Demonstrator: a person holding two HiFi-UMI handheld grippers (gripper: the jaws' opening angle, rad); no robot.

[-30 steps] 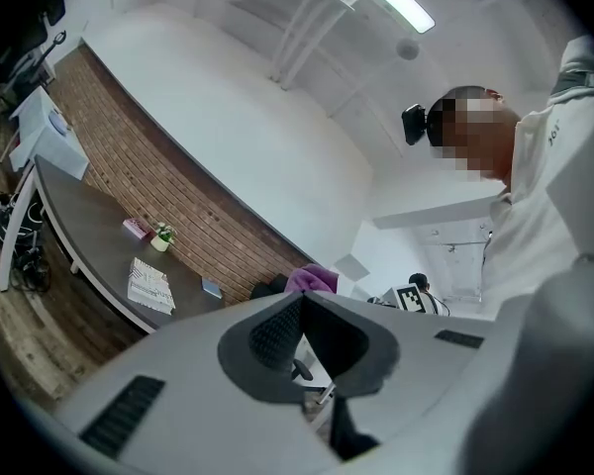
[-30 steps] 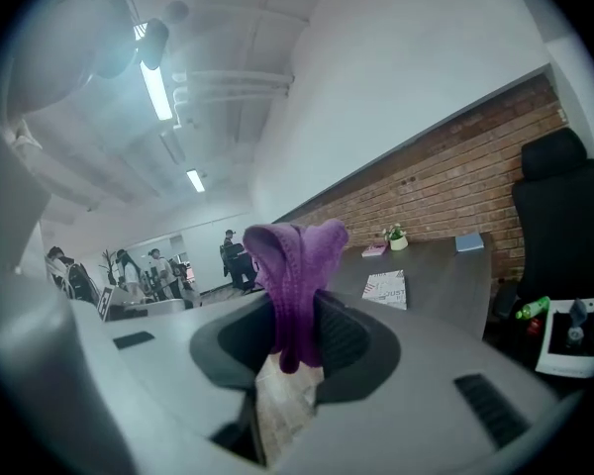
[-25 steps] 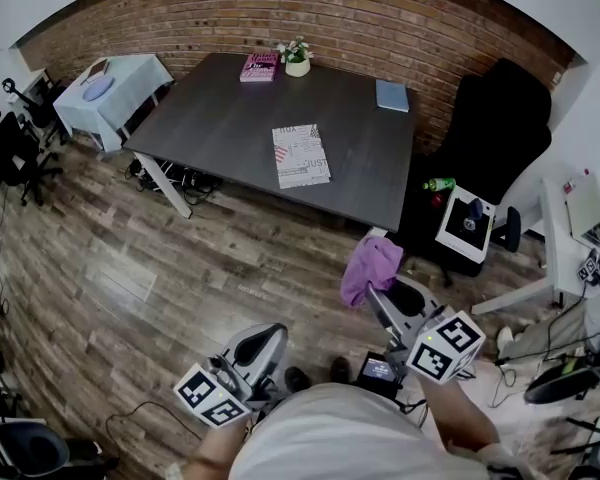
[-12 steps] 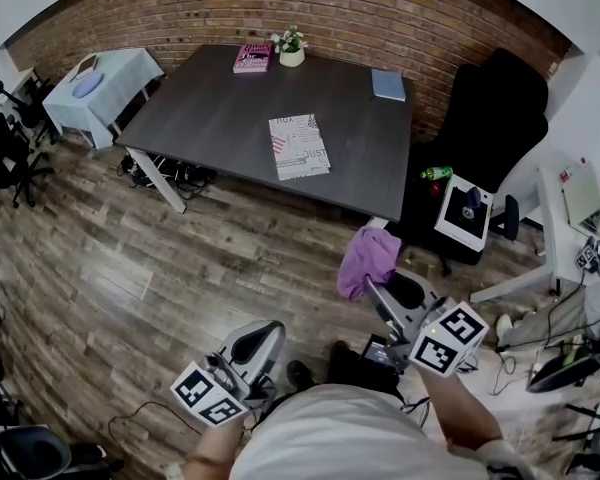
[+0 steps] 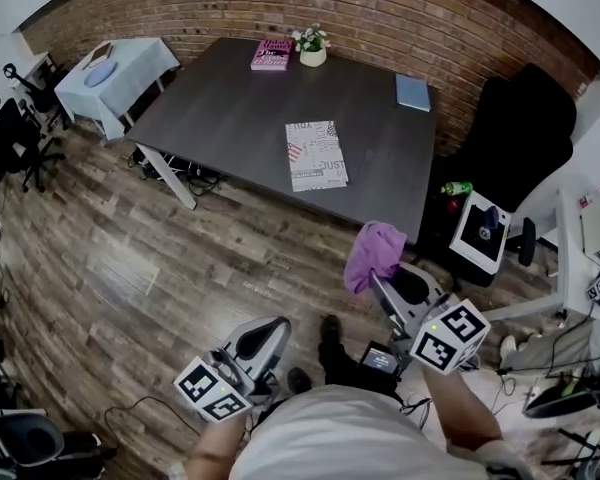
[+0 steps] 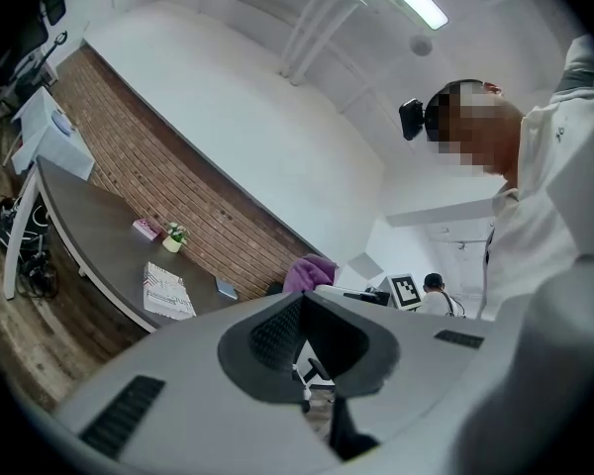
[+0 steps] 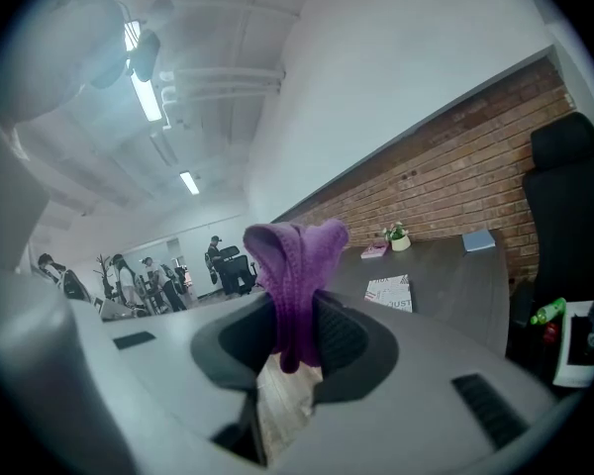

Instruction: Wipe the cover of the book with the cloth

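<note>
The book [image 5: 316,155], white with red and grey print, lies flat on the dark grey table [image 5: 230,108] across the room, and shows small in the left gripper view [image 6: 168,292] and the right gripper view [image 7: 391,292]. A purple cloth [image 5: 373,255] hangs bunched from my right gripper [image 5: 382,282], which is shut on it; its folds stick up between the pads [image 7: 295,275]. My left gripper [image 5: 268,330] is shut and holds nothing [image 6: 302,330]. Both grippers hover over the wooden floor close to my body, well short of the table.
On the table's far edge are a pink book [image 5: 272,55], a small potted plant [image 5: 312,46] and a blue notebook [image 5: 413,92]. A black office chair [image 5: 515,138] stands right of the table, a green bottle [image 5: 457,188] beside it. A small cloth-covered side table [image 5: 115,73] stands left.
The view has shifted, so the table and book sit a little further right in the picture. Both grippers keep their places near my body, the cloth still in the right one.
</note>
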